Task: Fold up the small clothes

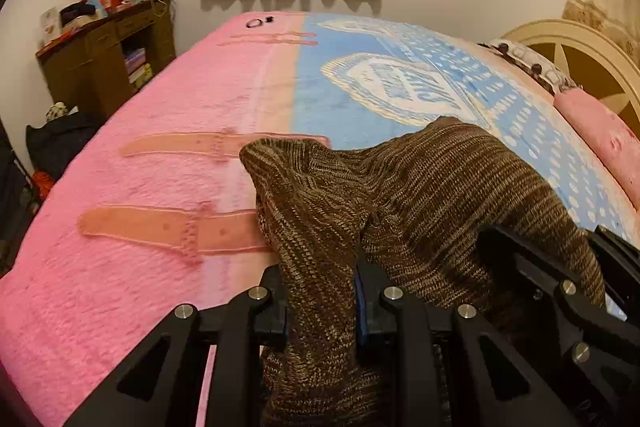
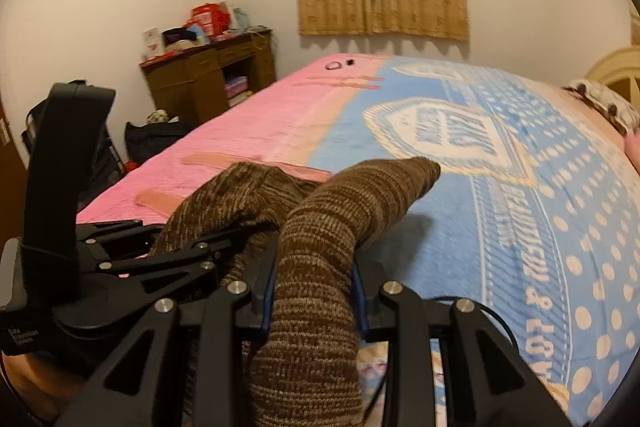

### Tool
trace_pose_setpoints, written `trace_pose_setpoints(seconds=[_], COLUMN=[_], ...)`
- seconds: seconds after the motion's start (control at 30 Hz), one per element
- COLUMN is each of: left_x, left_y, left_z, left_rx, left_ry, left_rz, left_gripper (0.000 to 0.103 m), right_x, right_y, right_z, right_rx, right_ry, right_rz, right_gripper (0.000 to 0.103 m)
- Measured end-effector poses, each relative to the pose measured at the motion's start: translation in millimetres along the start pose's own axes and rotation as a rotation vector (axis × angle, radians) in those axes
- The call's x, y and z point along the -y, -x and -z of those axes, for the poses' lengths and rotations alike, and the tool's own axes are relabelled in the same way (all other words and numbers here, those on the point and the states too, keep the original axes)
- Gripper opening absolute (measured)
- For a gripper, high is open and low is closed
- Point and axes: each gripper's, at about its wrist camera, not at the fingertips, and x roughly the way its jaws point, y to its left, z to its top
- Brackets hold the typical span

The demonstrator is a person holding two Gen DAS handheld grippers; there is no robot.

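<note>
A brown knitted garment hangs bunched between both grippers above the bed. In the left wrist view my left gripper is shut on a thick fold of it, with the knit squeezed between the blue pads. The right gripper's black frame shows at the right edge, partly under the cloth. In the right wrist view my right gripper is shut on another fold of the garment, whose tip droops toward the blanket. The left gripper's frame sits close on the left, held by a hand.
A pink and blue blanket covers the bed. A cluttered wooden desk stands at the far left wall, with dark bags on the floor. Pillows and a cream headboard are on the right. Small dark items lie at the far edge.
</note>
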Motion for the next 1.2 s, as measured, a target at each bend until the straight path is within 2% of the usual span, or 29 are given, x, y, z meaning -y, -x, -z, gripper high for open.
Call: trace_pose_setpoints(seconds=[0.13,0.2,0.37,0.47,0.5,0.53,0.57,0.63,0.67,0.7,0.73,0.77,0.83,0.9,0.97,1.03,1.13,1.2], left_x=[-29,-50,-102,-126,-140,-150,-170,-197,-208,-220,-224,-227,-232,-242,-253,-254,-244,-235], left_y=[17,24,36,19,-3,-18,-51,-95,-112,-121,-118,-116,-114,-110,-99,-81,-62,-50], left_z=[-11,-26,-75,-97,-101,-102,-99,-88,-81,-73,-70,-68,-67,-62,-56,-48,-43,-39], left_rx=[0.044,0.085,0.203,0.243,0.225,0.199,0.129,0.002,-0.061,-0.06,-0.025,-0.003,0.0,-0.015,-0.022,-0.01,0.019,0.029], left_ry=[0.025,0.046,0.081,0.06,0.055,0.069,0.114,0.184,0.217,0.264,0.278,0.284,0.308,0.371,0.444,0.497,0.505,0.466], left_rz=[-0.061,-0.115,-0.253,-0.351,-0.385,-0.387,-0.363,-0.313,-0.295,-0.243,-0.218,-0.199,-0.204,-0.194,-0.14,-0.125,-0.158,-0.218], left_gripper=[0.023,0.023,0.023,0.023,0.023,0.023,0.023,0.023,0.023,0.026,0.029,0.031,0.053,0.06,0.06,0.06,0.06,0.06], right_x=[-25,-42,-82,-89,-90,-89,-84,-73,-66,-62,-57,-49,-47,-53,-53,-51,-53,-58], right_y=[-6,-16,-47,-84,-108,-131,-163,-233,-273,-294,-304,-303,-299,-302,-299,-282,-239,-216], right_z=[-19,-37,-99,-124,-130,-133,-133,-123,-108,-97,-88,-88,-93,-91,-91,-90,-82,-76], right_rx=[0.014,0.033,0.167,0.216,0.215,0.188,0.128,-0.042,-0.159,-0.222,-0.237,-0.215,-0.191,-0.204,-0.197,-0.16,-0.031,0.036], right_ry=[0.072,0.118,0.224,0.203,0.196,0.172,0.126,0.022,-0.016,-0.03,-0.051,-0.089,-0.084,-0.047,-0.036,-0.029,0.027,0.074], right_rz=[-0.062,-0.105,-0.212,-0.273,-0.274,-0.276,-0.288,-0.284,-0.263,-0.245,-0.258,-0.294,-0.295,-0.267,-0.258,-0.226,-0.12,-0.047], right_gripper=[0.032,0.032,0.032,0.033,0.033,0.034,0.034,0.034,0.035,0.035,0.04,0.04,0.043,0.047,0.049,0.05,0.05,0.05])
